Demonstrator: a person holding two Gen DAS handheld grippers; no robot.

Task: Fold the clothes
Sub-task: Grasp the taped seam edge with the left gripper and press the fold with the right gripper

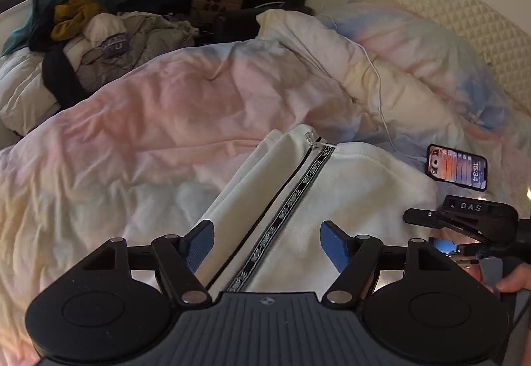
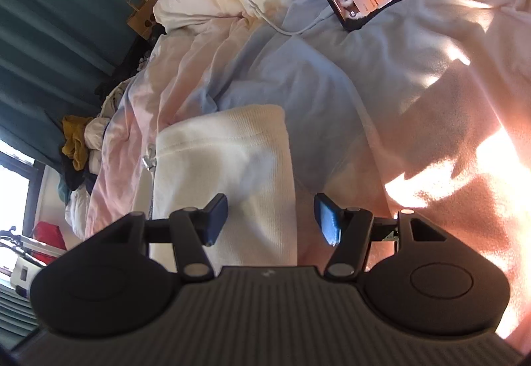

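**Folding on the bed: both tongs open over the white garment**

Lying flat on the pastel duvet (image 1: 159,107) is one white zip-front garment (image 1: 358,186), apparently already partly folded, its lettered zip tape (image 1: 292,200) running lengthwise. The left tongs (image 1: 267,241) stand wide apart above it, pads clear of the cloth, gripping nothing. The right tongs (image 2: 270,220) are likewise parted astride the garment's right edge, holding nothing.

Recommendation: take the near hem at both corners together, pinch only the cloth and not the duvet beneath, and carry it over evenly so the zip stays straight.

Count: one garment in hand, one phone (image 1: 458,172) just beside it on its cable (image 1: 375,74), one heap of unfolded clothes (image 1: 99,34) well apart.
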